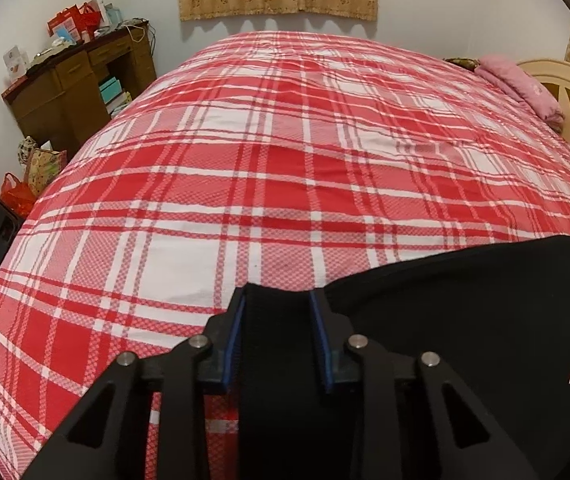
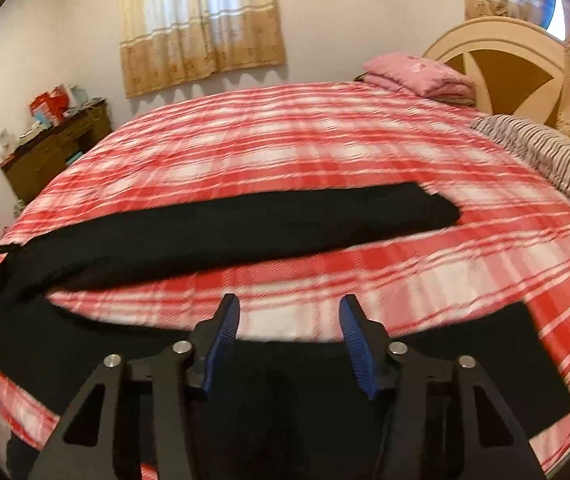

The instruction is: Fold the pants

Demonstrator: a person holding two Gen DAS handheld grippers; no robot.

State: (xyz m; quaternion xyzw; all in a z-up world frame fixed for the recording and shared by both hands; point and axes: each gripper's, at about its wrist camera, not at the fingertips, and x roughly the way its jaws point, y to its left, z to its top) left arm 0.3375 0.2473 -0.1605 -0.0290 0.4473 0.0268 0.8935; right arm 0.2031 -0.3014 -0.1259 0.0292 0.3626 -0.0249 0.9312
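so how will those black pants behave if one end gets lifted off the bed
Probably floppy: the black pants lie flat and follow the plaid bedspread. A lifted end would likely sag and drag the rest. The thin-looking fabric seems light.

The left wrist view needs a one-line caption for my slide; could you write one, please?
Left gripper shut on black pants atop a red plaid bed.

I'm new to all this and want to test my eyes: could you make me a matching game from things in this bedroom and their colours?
Things:
1. pants
2. bedspread
3. folded blanket
4. curtain

Colours:
A. pink
B. beige with a pattern
C. black
D. red and white plaid

Pairs: 1-C, 2-D, 3-A, 4-B
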